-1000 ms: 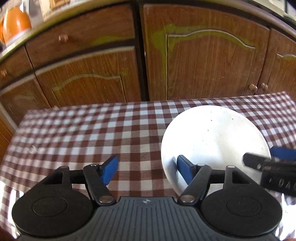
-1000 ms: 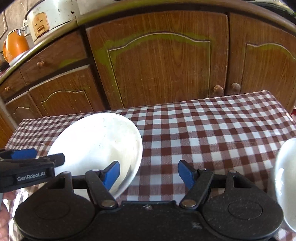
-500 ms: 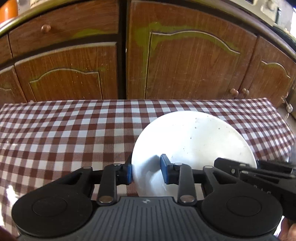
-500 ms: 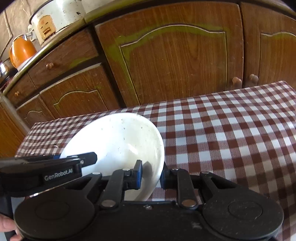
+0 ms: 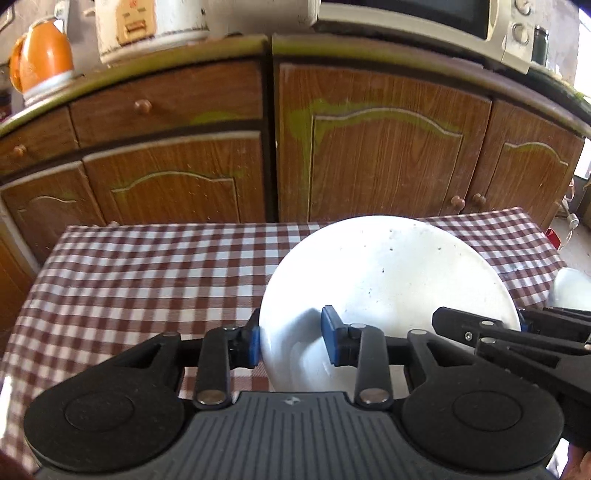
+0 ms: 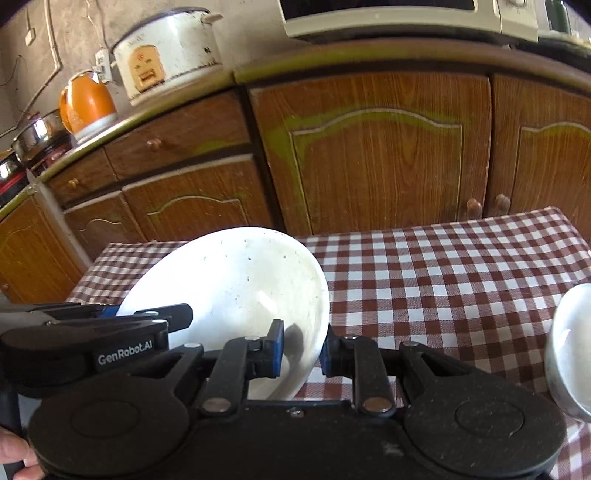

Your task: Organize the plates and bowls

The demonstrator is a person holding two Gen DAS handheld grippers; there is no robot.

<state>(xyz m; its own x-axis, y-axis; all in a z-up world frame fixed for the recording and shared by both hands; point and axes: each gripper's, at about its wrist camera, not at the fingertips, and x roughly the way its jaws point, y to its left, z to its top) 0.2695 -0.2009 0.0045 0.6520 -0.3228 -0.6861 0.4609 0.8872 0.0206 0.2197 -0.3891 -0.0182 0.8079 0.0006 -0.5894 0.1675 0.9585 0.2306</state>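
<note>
— Plate (image 5: pixel 399 273), white and speckled: we hold it above the checked tablecloth (image 5: pixel 147 273), tilted, with both tools at once. Starting at the left, what do we see?

— On the counter at far left stand an orange kettle (image 6: pixel 86 101) and a white rice cooker (image 6: pixel 166 59), with wooden cabinet doors (image 6: pixel 373 155) under them. Lower down, our left gripper (image 5: pixel 291 338) has just been closing and now pinches the plate's left rim, one blue pad outside the rim and one on the inner face.

— And further right?

— Our right gripper (image 6: pixel 301 349) has also just been closing; it clamps the plate's right rim, one pad inside and one behind the edge. In the left wrist view its black fingers reach in from the right, over the plate's near edge.

— Anything past the plate?

— At the far right edge of the table sits a second white dish (image 6: pixel 570 343), plate or bowl we cannot tell, apart from ours. Above it a microwave (image 5: pixel 424 18) stands on the counter.
</note>
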